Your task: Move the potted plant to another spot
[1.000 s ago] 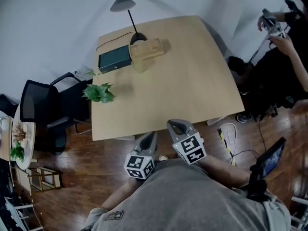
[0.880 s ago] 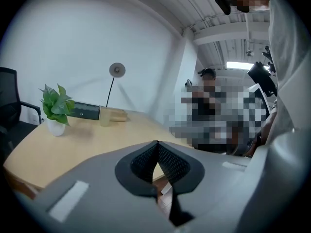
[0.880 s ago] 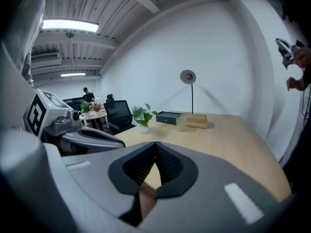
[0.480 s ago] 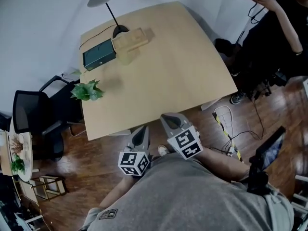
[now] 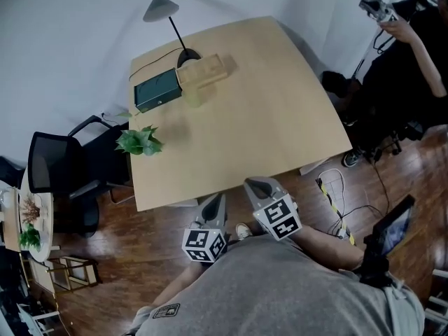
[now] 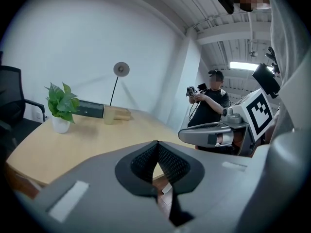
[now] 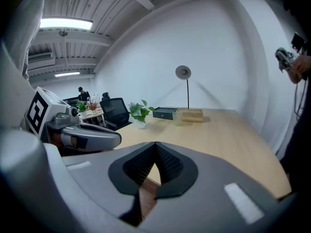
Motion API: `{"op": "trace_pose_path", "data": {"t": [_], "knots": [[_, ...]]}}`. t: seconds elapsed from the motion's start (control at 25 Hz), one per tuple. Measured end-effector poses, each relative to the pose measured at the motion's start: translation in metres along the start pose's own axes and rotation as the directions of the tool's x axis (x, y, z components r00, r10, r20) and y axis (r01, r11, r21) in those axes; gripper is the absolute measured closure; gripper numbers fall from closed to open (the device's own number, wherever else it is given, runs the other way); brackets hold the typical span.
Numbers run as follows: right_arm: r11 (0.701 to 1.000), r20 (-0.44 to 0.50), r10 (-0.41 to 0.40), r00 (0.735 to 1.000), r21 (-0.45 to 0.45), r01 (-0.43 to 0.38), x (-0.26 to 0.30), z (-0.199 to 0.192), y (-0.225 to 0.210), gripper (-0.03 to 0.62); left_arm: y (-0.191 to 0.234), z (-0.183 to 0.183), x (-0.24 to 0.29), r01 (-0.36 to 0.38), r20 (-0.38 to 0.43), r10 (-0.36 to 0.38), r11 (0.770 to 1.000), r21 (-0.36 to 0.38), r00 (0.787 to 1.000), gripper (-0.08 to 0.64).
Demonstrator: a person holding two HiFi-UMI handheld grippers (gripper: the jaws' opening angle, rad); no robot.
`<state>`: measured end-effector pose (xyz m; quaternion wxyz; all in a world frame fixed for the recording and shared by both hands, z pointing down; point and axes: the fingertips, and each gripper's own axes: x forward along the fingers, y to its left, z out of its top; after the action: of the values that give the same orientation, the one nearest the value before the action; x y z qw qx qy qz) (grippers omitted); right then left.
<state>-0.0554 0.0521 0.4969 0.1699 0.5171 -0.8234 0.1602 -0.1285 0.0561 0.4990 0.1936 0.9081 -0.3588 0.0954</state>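
Note:
A small potted plant (image 5: 141,141) with green leaves in a white pot stands at the left edge of the wooden table (image 5: 266,117). The left gripper view shows the plant (image 6: 61,108) far off to the left, the right gripper view shows the plant (image 7: 140,112) near mid-frame. Both grippers hang close to the person's body, short of the table's near edge. My left gripper (image 5: 216,203) is shut with nothing in it. Beside it, my right gripper (image 5: 260,185) is shut too, tips touching and holding nothing.
At the table's far side lie a dark green box (image 5: 153,91), a wooden block (image 5: 203,71), a pale cup (image 5: 192,95) and a desk lamp (image 5: 162,9). A black office chair (image 5: 59,173) stands left of the table. Another person (image 5: 413,54) stands at the right; cables (image 5: 336,201) trail over the floor.
The head view has swung about, so the table and plant shifted in the picture. Both grippers stay shut in about the same spot near the body.

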Motion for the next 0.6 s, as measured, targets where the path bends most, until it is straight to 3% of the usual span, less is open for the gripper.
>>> {"op": "trace_pose_path", "data": {"t": [0.6], "knots": [[1.000, -0.013, 0.006, 1.000, -0.005, -0.006, 0.0038, 0.0017, 0.0042, 0.588, 0.0026, 0.0041, -0.0015, -0.006, -0.011, 0.006, 1.000, 0.000, 1.000, 0.558]]}}
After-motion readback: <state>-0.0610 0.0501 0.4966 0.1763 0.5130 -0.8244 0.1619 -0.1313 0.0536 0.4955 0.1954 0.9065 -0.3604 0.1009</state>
